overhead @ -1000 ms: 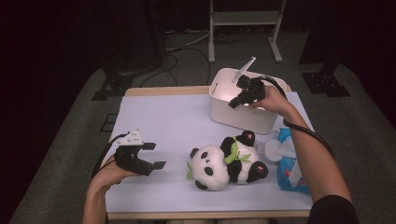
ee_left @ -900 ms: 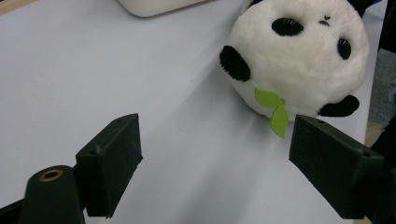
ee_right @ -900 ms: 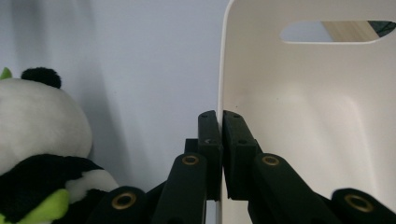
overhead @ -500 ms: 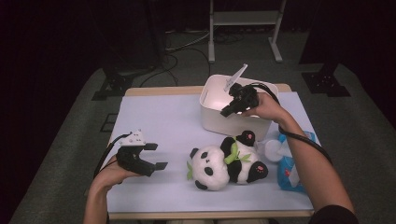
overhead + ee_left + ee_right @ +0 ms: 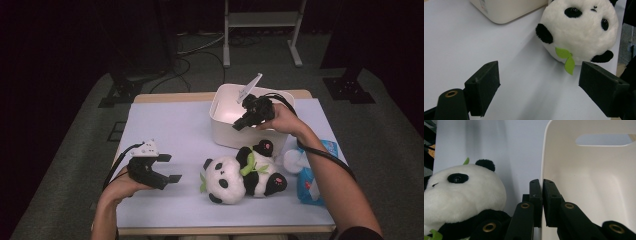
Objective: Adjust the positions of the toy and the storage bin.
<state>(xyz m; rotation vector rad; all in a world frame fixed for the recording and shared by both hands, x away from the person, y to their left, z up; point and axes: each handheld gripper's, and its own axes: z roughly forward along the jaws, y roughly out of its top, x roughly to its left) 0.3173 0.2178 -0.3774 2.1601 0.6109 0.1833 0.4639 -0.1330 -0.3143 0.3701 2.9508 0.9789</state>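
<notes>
Bin [image 5: 227, 131] wall pinched by right gripper [image 5: 541, 185], panda [image 5: 243, 175] outside

The left half of the white-covered table [image 5: 165, 125] lies bare, an open lane from the near edge to the far edge. Toward the far right corner the white rectangular plastic bin [image 5: 225, 131] blocks the way, and just in front of it the black-and-white plush panda [image 5: 235, 177] lies almost against its near wall, leaving hardly any gap. The blue-and-white packet [image 5: 312, 182] crowds the right edge beside the panda.
</notes>
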